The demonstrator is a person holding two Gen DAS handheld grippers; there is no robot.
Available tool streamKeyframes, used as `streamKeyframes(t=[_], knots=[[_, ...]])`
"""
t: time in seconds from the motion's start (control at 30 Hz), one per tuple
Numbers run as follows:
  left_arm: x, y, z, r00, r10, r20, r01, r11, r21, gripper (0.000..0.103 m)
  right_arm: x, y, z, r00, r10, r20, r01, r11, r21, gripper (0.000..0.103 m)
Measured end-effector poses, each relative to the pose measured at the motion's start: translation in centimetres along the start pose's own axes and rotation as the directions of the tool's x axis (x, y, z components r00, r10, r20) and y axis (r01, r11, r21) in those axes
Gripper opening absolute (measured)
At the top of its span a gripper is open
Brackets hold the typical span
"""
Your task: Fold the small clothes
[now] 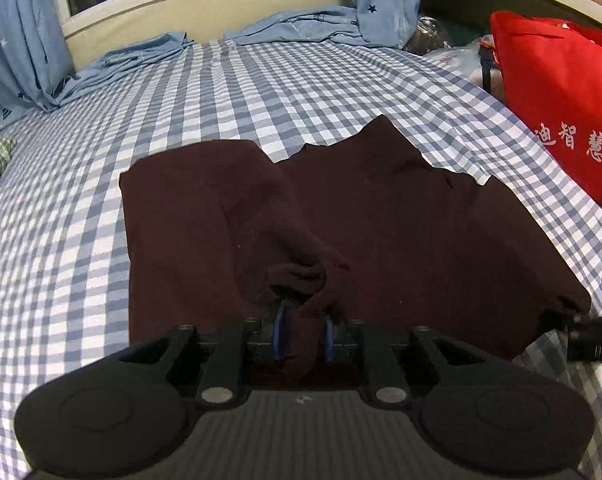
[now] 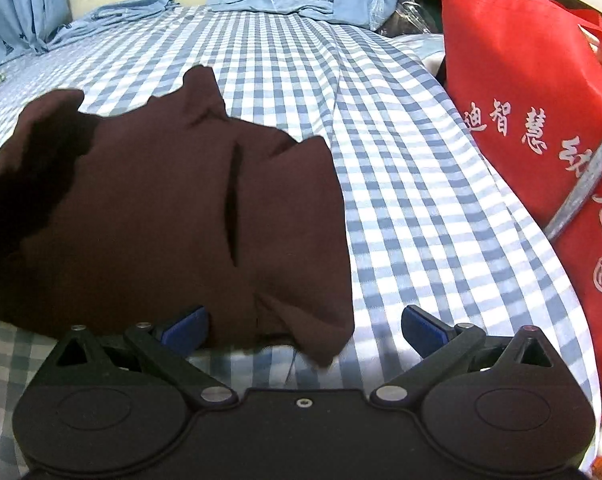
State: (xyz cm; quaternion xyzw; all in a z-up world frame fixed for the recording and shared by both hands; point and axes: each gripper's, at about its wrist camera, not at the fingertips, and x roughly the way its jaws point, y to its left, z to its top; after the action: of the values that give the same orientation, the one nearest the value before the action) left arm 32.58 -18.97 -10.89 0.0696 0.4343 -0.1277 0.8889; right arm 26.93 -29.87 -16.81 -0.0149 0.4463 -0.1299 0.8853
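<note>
A dark maroon garment (image 1: 401, 232) lies spread on the blue-and-white checked bed sheet (image 1: 229, 92). My left gripper (image 1: 303, 336) is shut on a bunched fold of the garment's near edge, with cloth pinched between the blue pads. In the right wrist view the same garment (image 2: 153, 208) fills the left half. My right gripper (image 2: 305, 328) is open, its jaws wide apart, and the garment's near right corner (image 2: 321, 340) lies between them, untouched. The right gripper's tip also shows at the right edge of the left wrist view (image 1: 593, 332).
A red fabric bag (image 2: 541, 120) with white characters stands at the bed's right side. Light blue clothes (image 1: 301, 24) lie piled along the far edge by the window sill. Blue star-print curtains (image 1: 17, 40) hang at the far left.
</note>
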Motion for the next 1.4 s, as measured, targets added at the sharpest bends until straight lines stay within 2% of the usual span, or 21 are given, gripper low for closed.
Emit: streamKeyframes(t=[0.03, 0.1, 0.17, 0.23, 0.33, 0.4, 0.5, 0.6, 0.7, 0.77, 0.93, 1.0, 1.07, 1.13, 1.17, 1.23, 1.27, 1.3, 1.33, 1.37, 1.4], knots=[[0.1, 0.1, 0.2, 1.0, -0.01, -0.002, 0.01, 1.0, 0.01, 0.044, 0.1, 0.0, 0.4, 1.0, 0.009, 0.006, -0.009, 1.0, 0.003, 0.103], [-0.1, 0.2, 0.3, 1.0, -0.004, -0.005, 0.004, 1.0, 0.009, 0.064, 0.3, 0.4, 1.5, 1.0, 0.018, 0.016, -0.018, 1.0, 0.003, 0.103], [-0.8, 0.0, 0.1, 1.0, 0.0, 0.006, 0.0, 1.0, 0.011, 0.066, 0.5, 0.9, 2.8, 0.999, 0.035, 0.034, -0.034, 0.999, -0.012, 0.103], [-1.4, 0.2, -0.3, 1.0, 0.002, 0.012, -0.002, 1.0, 0.026, 0.075, 0.8, 1.5, 4.1, 0.997, 0.053, 0.049, -0.051, 0.998, -0.027, 0.103], [-2.7, 0.3, -1.3, 0.998, 0.053, 0.039, -0.055, 0.997, 0.059, 0.084, 1.1, 2.7, 6.3, 0.991, 0.112, 0.071, -0.109, 0.993, -0.046, 0.103], [-3.2, 0.7, -1.8, 0.996, 0.075, 0.04, -0.078, 0.994, 0.078, 0.085, 1.4, 3.5, 7.6, 0.982, 0.17, 0.079, -0.165, 0.984, -0.06, 0.103], [-3.3, 1.4, -2.9, 0.996, 0.09, 0.012, -0.091, 0.989, 0.115, 0.087, 1.8, 5.5, 9.8, 0.956, 0.279, 0.085, -0.271, 0.957, -0.1, 0.103], [-2.7, 2.0, -3.8, 0.992, 0.118, -0.038, -0.11, 0.98, 0.167, 0.087, 2.0, 8.0, 12.1, 0.911, 0.405, 0.078, -0.392, 0.909, -0.143, 0.103], [-2.1, 2.5, -4.3, 0.985, 0.16, -0.061, -0.146, 0.97, 0.193, 0.087, 2.3, 10.6, 14.6, 0.853, 0.52, 0.048, -0.505, 0.845, -0.176, 0.103], [-1.7, 3.0, -4.2, 0.983, 0.168, -0.08, -0.151, 0.971, 0.186, 0.087, 2.8, 12.4, 15.7, 0.834, 0.552, 0.017, -0.541, 0.823, -0.172, 0.103], [-1.1, 4.1, -4.0, 0.98, 0.175, -0.098, -0.159, 0.975, 0.153, 0.087, 4.8, 16.3, 16.7, 0.815, 0.577, -0.054, -0.578, 0.804, -0.141, 0.102], [-1.1, 4.3, -4.0, 0.98, 0.176, -0.09, -0.16, 0.974, 0.16, 0.083, 5.3, 17.2, 16.8, 0.813, 0.578, -0.065, -0.581, 0.803, -0.132, 0.102], [-1.1, 4.5, -3.9, 0.983, 0.16, -0.085, -0.144, 0.975, 0.17, 0.07, 5.7, 17.9, 16.8, 0.823, 0.564, -0.066, -0.568, 0.815, -0.112, 0.099], [-1.2, 4.7, -3.9, 0.989, 0.116, -0.09, -0.1, 0.982, 0.16, 0.051, 5.9, 18.2, 16.6, 0.822, 0.565, -0.071, -0.569, 0.817, -0.088, 0.094], [-1.3, 4.7, -3.9, 0.991, 0.097, -0.092, -0.083, 0.985, 0.148, 0.048, 6.2, 18.3, 16.6, 0.82, 0.568, -0.073, -0.572, 0.817, -0.073, 0.088], [-1.4, 4.6, -4.0, 0.993, 0.088, -0.085, -0.076, 0.988, 0.135, 0.036, 6.4, 18.3, 16.4, 0.83, 0.554, -0.065, -0.557, 0.83, -0.043, 0.073], [-1.5, 4.5, -4.0, 0.993, 0.082, -0.079, -0.071, 0.989, 0.132, 0.034, 6.5, 18.1, 16.3, 0.838, 0.543, -0.06, -0.545, 0.838, -0.032, 0.06], [-1.6, 4.4, -4.0, 0.994, 0.08, -0.073, -0.071, 0.99, 0.126, 0.028, 6.5, 18.0, 16.3, 0.842, 0.537, -0.057, -0.539, 0.842, -0.018, 0.042], [-1.8, 4.5, -4.0, 0.995, 0.075, -0.066, -0.067, 0.991, 0.115, 0.022, 6.5, 17.8, 16.3, 0.841, 0.538, -0.056, -0.539, 0.842, -0.001, 0.034], [-2.0, 4.5, -3.9, 0.996, 0.068, -0.058, -0.062, 0.993, 0.101, 0.019, 6.3, 17.5, 16.3, 0.836, 0.546, -0.056, -0.546, 0.838, 0.011, 0.019], [-2.2, 4.6, -3.8, 0.997, 0.064, -0.05, -0.059, 0.994, 0.09, 0.014, 6.1, 17.4, 16.3, 0.835, 0.548, -0.049, -0.548, 0.836, 0.012, 0.013]])
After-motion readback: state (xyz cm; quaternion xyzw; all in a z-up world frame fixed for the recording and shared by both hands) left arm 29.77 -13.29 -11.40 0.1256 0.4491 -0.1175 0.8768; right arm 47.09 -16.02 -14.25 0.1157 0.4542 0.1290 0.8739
